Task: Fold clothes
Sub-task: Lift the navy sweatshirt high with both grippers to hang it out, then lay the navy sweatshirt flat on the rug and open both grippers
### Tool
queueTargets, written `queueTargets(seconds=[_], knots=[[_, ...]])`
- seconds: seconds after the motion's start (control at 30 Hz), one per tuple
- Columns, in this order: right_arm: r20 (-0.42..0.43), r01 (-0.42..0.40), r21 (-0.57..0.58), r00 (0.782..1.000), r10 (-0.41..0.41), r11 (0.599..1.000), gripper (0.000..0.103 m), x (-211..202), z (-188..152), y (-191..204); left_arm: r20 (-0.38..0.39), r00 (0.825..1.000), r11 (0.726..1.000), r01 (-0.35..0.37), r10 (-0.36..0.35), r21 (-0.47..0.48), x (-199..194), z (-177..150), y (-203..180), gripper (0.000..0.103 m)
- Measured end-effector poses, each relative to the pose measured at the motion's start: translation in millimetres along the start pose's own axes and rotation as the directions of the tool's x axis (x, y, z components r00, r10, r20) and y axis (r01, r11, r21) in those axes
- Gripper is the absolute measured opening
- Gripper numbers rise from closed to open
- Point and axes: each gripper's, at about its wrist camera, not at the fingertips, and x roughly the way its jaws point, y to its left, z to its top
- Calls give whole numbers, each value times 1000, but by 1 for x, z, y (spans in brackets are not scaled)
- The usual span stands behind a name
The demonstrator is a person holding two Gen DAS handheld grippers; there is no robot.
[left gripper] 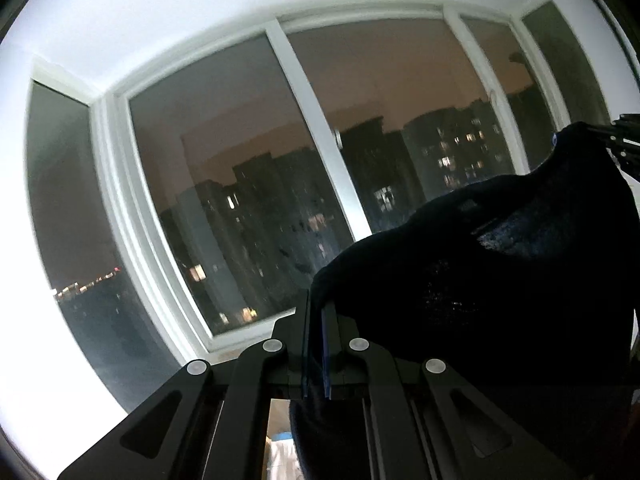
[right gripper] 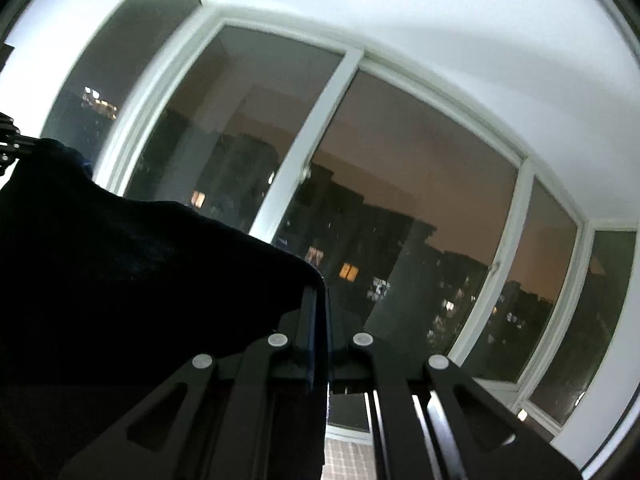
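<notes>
A dark navy garment (left gripper: 500,280) hangs in the air, stretched between both grippers. My left gripper (left gripper: 320,312) is shut on one upper corner of it, and the cloth spreads away to the right. The right gripper (left gripper: 624,140) shows at the far right edge of the left wrist view, pinching the other corner. In the right wrist view the same garment (right gripper: 140,272) fills the lower left, and my right gripper (right gripper: 319,300) is shut on its corner. The left gripper (right gripper: 10,140) peeks in at the left edge there. The garment's lower part is out of sight.
Both cameras point up at a white-framed bay window (left gripper: 312,120) with dark night glass, lit tower blocks outside and a white ceiling (right gripper: 440,8). A strip of tiled floor (right gripper: 344,460) shows below the right gripper.
</notes>
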Motion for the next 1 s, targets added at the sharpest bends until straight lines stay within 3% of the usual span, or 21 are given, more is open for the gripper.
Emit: queueTargets(seconds=[0.17, 0.3, 0.4, 0.5, 0.57, 0.6, 0.67, 0.73, 0.8, 0.83, 0.87, 0.9, 0.93, 1.0], knots=[[-100, 21, -44, 995, -25, 999, 3, 120, -50, 33, -101, 995, 999, 28, -25, 24, 126, -14, -3, 4], [-180, 26, -78, 983, -39, 997, 3, 227, -97, 64, -196, 980, 997, 49, -38, 55, 238, -45, -16, 4], [-234, 26, -102, 971, -49, 994, 3, 302, -137, 89, -269, 962, 995, 66, -43, 77, 318, -86, -34, 4], [-304, 11, -131, 951, -51, 991, 3, 365, -197, 126, -355, 933, 990, 105, -65, 95, 388, -135, -58, 4], [-355, -15, -145, 934, -38, 989, 4, 395, -238, 149, -407, 911, 983, 132, -69, 127, 415, -183, -90, 4], [-382, -27, -147, 924, -31, 989, 4, 408, -262, 162, -434, 898, 981, 145, -74, 131, 430, -205, -101, 4], [-443, -55, -153, 896, -18, 987, 4, 435, -311, 190, -534, 841, 974, 184, -85, 135, 463, -254, -124, 6], [-549, -106, -179, 835, -10, 978, 4, 466, -364, 224, -632, 770, 965, 226, -92, 135, 497, -303, -147, 9], [-675, -205, -200, 738, 17, 958, 8, 484, -416, 257, -710, 698, 956, 264, -98, 127, 522, -345, -167, 9], [-693, -227, -222, 721, 10, 948, 11, 482, -429, 266, -737, 668, 952, 281, -105, 119, 528, -362, -174, 9], [-710, -250, -243, 704, 4, 937, 24, 479, -443, 275, -754, 646, 953, 288, -117, 99, 531, -373, -176, 9], [-718, -279, -258, 696, 10, 925, 46, 473, -451, 279, -761, 637, 956, 282, -124, 80, 530, -376, -173, 9], [-724, -289, -245, 689, 24, 925, 54, 472, -453, 274, -765, 630, 960, 273, -128, 64, 528, -379, -169, 9], [-736, -309, -218, 675, 52, 926, 57, 469, -456, 265, -755, 642, 962, 265, -131, 59, 512, -376, -159, 9]])
